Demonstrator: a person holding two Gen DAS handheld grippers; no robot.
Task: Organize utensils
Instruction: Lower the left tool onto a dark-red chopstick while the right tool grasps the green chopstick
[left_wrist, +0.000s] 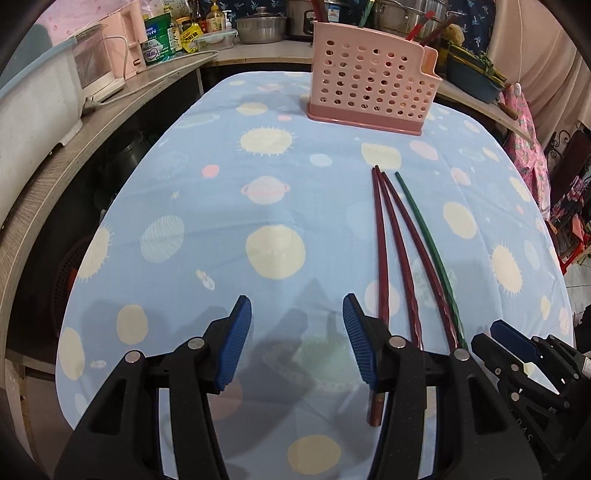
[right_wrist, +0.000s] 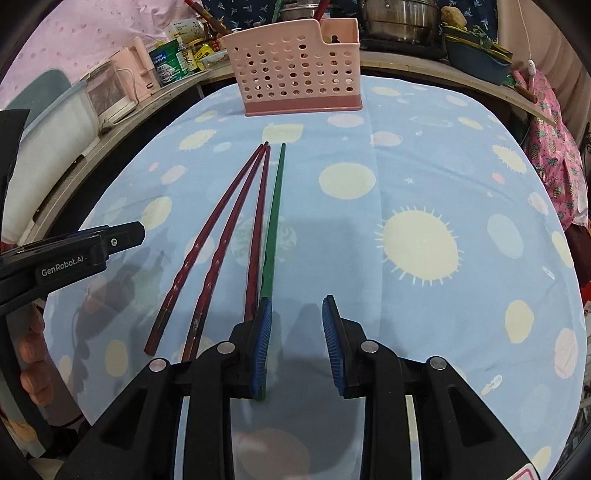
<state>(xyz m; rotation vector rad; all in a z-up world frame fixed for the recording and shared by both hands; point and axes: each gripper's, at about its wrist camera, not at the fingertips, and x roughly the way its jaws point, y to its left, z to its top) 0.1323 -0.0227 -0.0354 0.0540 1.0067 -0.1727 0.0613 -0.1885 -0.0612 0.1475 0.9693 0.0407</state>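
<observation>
Chopsticks (right_wrist: 236, 236) (three red, one green) lie mid-frame on the blue cloth (right_wrist: 424, 177), well clear of its edges; pink holder (right_wrist: 295, 70) stands beyond. Left gripper (left_wrist: 297, 343) and right gripper (right_wrist: 297, 343) both gape, empty.

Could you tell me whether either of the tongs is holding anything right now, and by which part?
Nothing is held: left tongs and right tongs are open, and the chopsticks lie on the tablecloth.
</observation>
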